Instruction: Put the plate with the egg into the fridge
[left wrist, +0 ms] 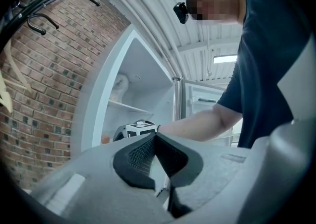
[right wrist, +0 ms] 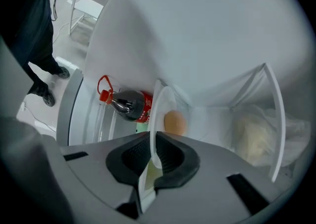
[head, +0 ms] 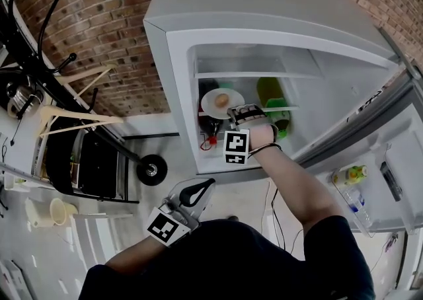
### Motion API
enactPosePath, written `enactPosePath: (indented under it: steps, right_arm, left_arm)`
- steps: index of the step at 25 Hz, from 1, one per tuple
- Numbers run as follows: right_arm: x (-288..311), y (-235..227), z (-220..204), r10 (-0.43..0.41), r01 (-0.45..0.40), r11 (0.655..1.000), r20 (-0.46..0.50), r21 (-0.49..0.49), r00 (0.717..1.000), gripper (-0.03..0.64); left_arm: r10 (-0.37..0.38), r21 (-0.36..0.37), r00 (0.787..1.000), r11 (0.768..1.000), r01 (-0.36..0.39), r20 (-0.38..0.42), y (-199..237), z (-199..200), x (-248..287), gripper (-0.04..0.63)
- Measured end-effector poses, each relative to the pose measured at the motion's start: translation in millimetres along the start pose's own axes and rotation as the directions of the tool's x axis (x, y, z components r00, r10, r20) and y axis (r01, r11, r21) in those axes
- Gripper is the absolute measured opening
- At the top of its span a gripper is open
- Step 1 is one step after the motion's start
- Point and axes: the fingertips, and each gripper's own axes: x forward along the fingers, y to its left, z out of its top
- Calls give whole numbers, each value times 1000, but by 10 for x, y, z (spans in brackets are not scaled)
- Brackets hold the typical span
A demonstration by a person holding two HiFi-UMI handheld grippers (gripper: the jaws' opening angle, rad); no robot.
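Observation:
A white plate (head: 217,102) with a brown egg (head: 222,100) on it is inside the open fridge (head: 177,67), over a shelf in its middle. My right gripper (head: 236,113) reaches into the fridge and is shut on the plate's near rim. In the right gripper view the rim of the plate (right wrist: 160,107) runs between the pads of the right gripper (right wrist: 154,143), and the egg (right wrist: 174,122) lies just past them. My left gripper (head: 197,191) hangs low near the person's body, shut and empty, its pads meeting in the left gripper view (left wrist: 155,138).
A cola bottle (right wrist: 129,104) with a red cap lies beside the plate. A pale bag (right wrist: 256,136) and a green container (head: 271,94) sit further in. The open fridge door (head: 370,160) at the right holds bottles (head: 349,174). A coat rack with hangers (head: 73,120) stands at left.

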Motion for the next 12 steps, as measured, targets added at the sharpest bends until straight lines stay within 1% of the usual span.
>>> enactPosePath:
  steps: [5,8,12]
  right_arm:
    - [39,29,47,117,-117,993,26,33,993,40]
    - [91,-19,73,152,-153,987,27,47,988,44]
    - [174,-19,91,194,-194,980,13,35,981,59]
  left_arm:
    - [-2,-3,1000,1000,2,-7,-13,-20,-36,-2]
    - [-4,-3,1000,1000,4,-8,-27,-22,-44,-2]
    - [-3,-2,1000,1000,3,-8,-43,-10,-60,-2]
